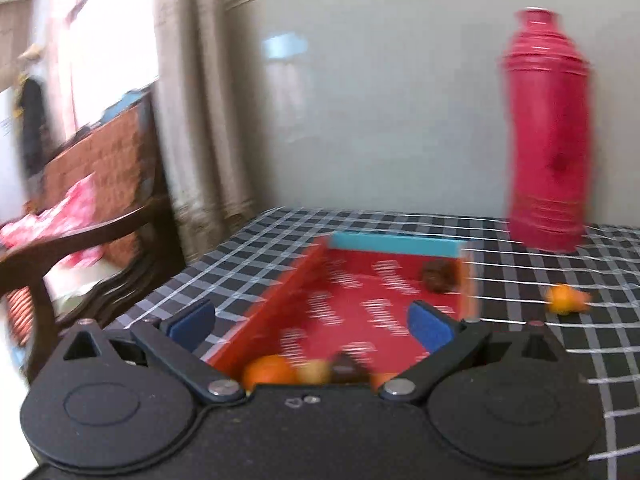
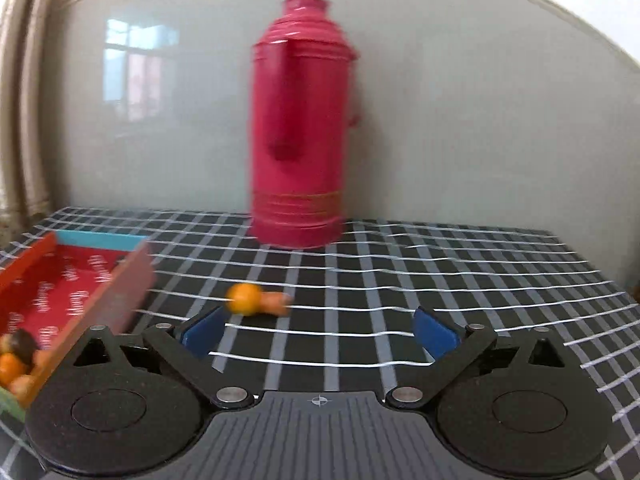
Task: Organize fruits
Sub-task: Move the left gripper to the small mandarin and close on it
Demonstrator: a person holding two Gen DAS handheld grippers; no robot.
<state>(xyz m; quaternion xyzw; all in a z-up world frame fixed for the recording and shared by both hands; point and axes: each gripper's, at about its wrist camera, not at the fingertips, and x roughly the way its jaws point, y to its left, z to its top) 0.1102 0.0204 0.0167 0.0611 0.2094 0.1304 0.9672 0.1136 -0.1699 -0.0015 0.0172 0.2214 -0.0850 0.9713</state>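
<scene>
At the left of the checked bench (image 2: 440,264), a red box (image 1: 352,312) is seen, with orange and dark fruits (image 1: 272,372) gathered at its near end and one dark fruit (image 1: 440,276) near its far corner. The left gripper (image 1: 312,322) is held above this box, fingers spread and empty. Right of the box, an orange fruit (image 2: 244,299) lies loose on the bench, just ahead of the right gripper (image 2: 318,330), whose fingers are likewise spread. A red flask (image 2: 300,128) stands upright behind.

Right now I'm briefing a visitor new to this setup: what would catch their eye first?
The tall red thermos standing at the back of the checked tablecloth against the wall. Next, the red box at the table's left with fruit piled at its near end, and loose orange fruit lying outside it.
</scene>
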